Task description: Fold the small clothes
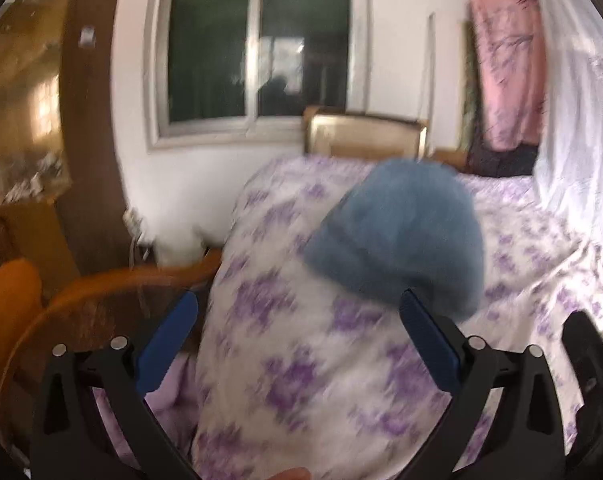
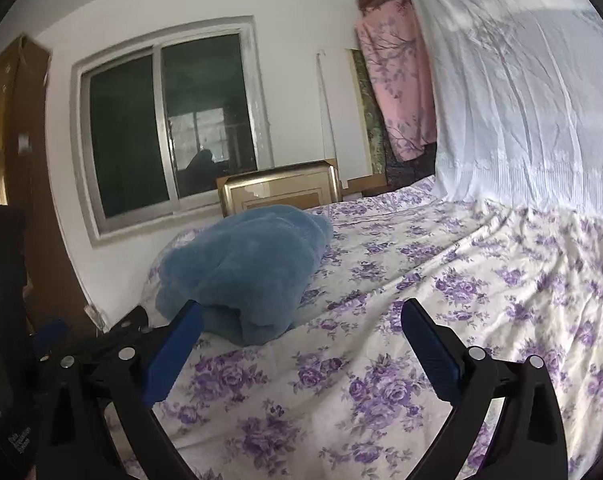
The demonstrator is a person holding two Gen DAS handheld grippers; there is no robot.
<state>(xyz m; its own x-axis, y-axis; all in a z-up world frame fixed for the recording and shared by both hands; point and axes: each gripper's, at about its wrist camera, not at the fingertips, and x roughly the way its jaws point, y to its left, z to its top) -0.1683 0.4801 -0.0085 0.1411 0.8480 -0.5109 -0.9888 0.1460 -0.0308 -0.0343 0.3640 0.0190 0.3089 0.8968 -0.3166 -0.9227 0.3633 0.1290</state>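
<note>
A blue fluffy garment (image 2: 245, 272) lies bundled on the bed's purple-flowered sheet (image 2: 441, 320), near the bed's left edge. It also shows in the left wrist view (image 1: 401, 232), blurred, just beyond my right finger. My left gripper (image 1: 297, 320) is open and empty above the bed's corner. My right gripper (image 2: 301, 328) is open and empty, just in front of the garment, with its left fingertip (image 2: 189, 316) against the bundle's near edge. Part of the left gripper (image 2: 101, 336) shows at lower left of the right wrist view.
A wooden chair (image 1: 101, 292) stands left of the bed. A window (image 2: 169, 128) is on the white wall behind. A white curtain (image 2: 521, 100) hangs at the right, with a pink cloth (image 2: 397, 80) beside it. A gold-framed board (image 2: 285, 192) leans at the bed's head.
</note>
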